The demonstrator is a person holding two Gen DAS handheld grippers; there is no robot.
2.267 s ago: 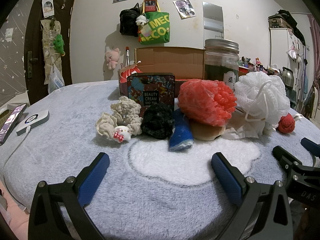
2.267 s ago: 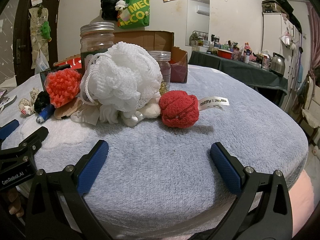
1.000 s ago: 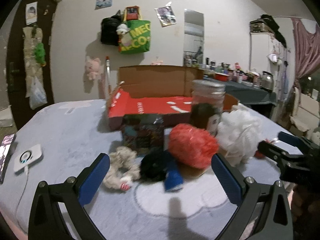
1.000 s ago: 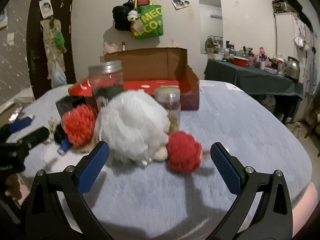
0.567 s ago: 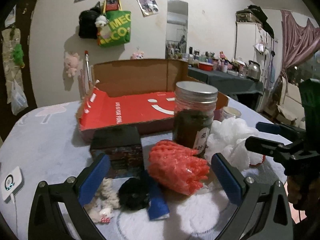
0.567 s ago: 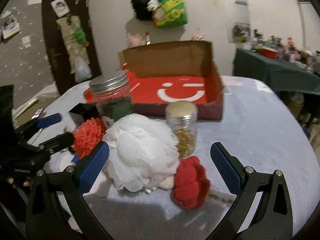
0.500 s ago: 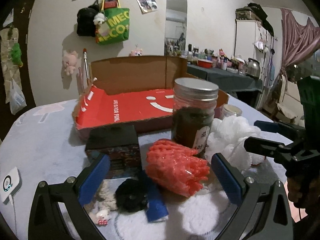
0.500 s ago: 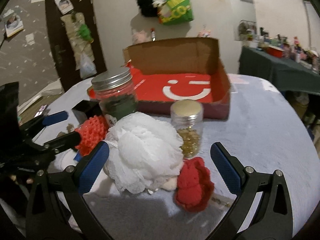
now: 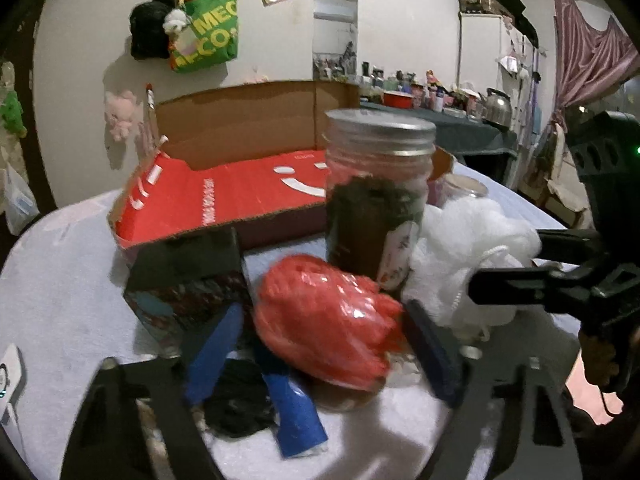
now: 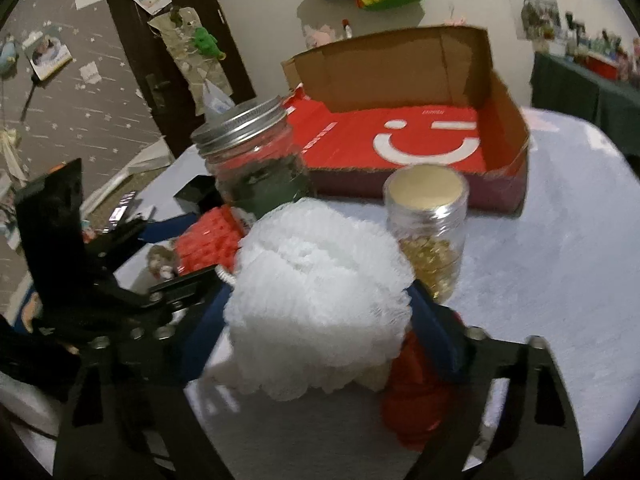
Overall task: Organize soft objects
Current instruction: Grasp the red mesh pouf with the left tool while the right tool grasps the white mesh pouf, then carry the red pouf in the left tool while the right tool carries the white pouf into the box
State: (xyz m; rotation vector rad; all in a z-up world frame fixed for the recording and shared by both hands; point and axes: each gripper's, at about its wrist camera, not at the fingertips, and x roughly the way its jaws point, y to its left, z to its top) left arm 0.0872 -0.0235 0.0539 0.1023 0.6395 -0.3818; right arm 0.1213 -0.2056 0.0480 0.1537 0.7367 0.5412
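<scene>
- Nothing lies in the open cardboard box point(image 10: 404, 136) yet; every soft item sits in front of it on the grey blanket point(image 10: 560, 240).
- The left gripper point(image 9: 320, 344) brackets the red mesh sponge point(image 9: 328, 320); the right gripper point(image 10: 316, 320) brackets the white bath pouf point(image 10: 320, 304).
- Motion blur hides whether either pair of fingers is clenched or merely touching.
- The black scrunchie point(image 9: 240, 400) and red knitted ball point(image 10: 416, 396) are half covered.
</scene>
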